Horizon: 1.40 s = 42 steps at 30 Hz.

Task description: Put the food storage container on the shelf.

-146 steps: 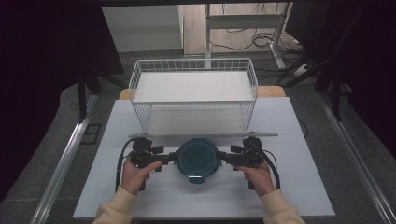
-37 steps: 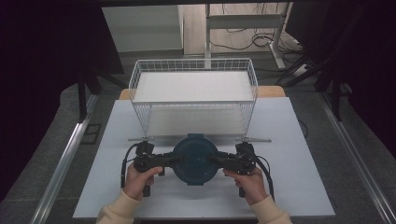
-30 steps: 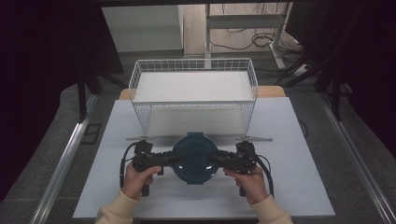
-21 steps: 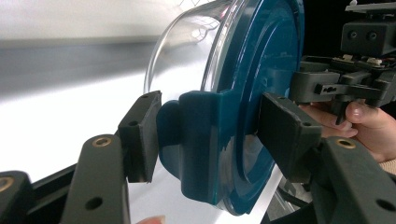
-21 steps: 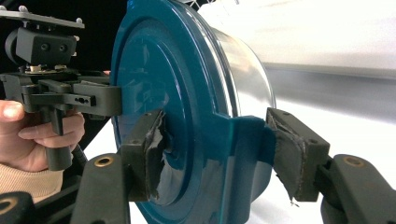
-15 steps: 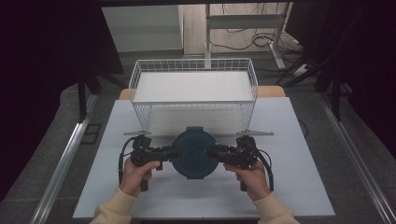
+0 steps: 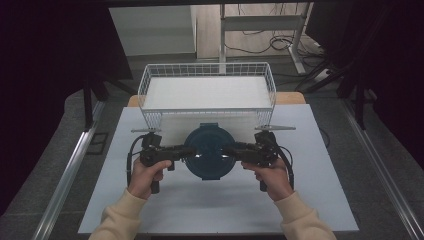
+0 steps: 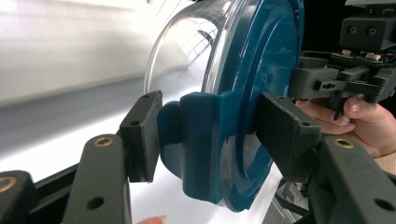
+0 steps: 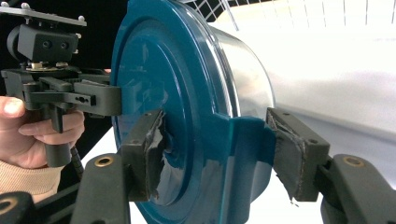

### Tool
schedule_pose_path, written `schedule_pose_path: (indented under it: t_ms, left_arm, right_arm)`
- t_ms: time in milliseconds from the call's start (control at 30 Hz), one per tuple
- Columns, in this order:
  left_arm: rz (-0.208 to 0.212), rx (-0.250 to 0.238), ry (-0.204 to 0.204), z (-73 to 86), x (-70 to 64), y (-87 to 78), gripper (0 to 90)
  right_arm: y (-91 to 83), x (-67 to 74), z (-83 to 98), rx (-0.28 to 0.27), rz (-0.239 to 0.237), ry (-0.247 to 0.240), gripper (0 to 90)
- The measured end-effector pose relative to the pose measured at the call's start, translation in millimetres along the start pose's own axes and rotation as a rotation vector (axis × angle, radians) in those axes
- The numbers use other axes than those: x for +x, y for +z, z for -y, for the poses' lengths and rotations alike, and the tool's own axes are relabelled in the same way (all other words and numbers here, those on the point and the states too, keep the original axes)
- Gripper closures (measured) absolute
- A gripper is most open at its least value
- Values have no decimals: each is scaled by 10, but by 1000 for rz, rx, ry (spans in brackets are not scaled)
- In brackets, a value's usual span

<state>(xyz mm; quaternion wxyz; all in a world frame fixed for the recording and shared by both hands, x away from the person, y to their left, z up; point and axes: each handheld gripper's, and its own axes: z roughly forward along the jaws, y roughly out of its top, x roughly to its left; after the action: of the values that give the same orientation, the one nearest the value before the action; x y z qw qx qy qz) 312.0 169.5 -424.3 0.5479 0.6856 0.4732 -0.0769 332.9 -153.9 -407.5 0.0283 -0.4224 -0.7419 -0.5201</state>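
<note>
Blue-lidded clear container [image 7: 209, 155] clamped at its side latches between left gripper [image 7: 176, 150] and right gripper [image 7: 239, 150], near wire basket [image 7: 145, 82].

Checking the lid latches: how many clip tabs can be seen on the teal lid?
2. One tab sits between the left gripper's jaws, the other tab between the right gripper's jaws, on opposite sides of the lid. Others may be hidden.

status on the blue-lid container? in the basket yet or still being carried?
Done: both grippers are clamped on the container, the left gripper and the right gripper each on a lid latch tab at opposite sides. In hand: it is held between them over the table, just in front of the wire basket, seemingly raised. Left, presumably: carry it over the front rim and set it down in the basket.
</note>
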Motion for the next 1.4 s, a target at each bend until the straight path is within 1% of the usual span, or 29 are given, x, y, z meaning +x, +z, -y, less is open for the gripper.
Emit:
schedule_pose_path:
  t_ms: [267,367,567,700,767,967,1033,1133,1233,1400]
  left_arm:
    - [3,-31,27,-246,-147,-113,420]
    - [2,-39,45,-339,-198,-154,422]
    - [0,-49,73,-503,-283,-210,422]
    - [-6,-56,85,-601,-323,-229,423]
    - [-12,-60,93,-646,-331,-235,423]
    - [-13,-66,90,-800,-336,-253,420]
    - [-18,-68,101,-858,-347,-265,419]
    - [-20,-77,107,-948,-365,-276,418]
    - [-13,-83,102,-1046,-358,-279,417]
    - [-9,-91,99,-1238,-312,-282,417]
  right_arm:
    - [-101,110,-244,-26,-3,-28,396]
    - [-139,149,-341,-38,-6,-37,396]
    - [-196,208,-495,-50,-7,-45,396]
    - [-221,221,-597,-55,-11,-46,396]
    - [-222,214,-638,-58,-16,-44,396]
    - [-212,217,-783,-63,-14,-47,397]
    - [-210,220,-840,-63,-15,-53,397]
    - [-213,225,-932,-70,-17,-55,396]
    - [-220,232,-1037,-74,-11,-63,397]
    - [-198,224,-1252,-63,-3,-72,396]
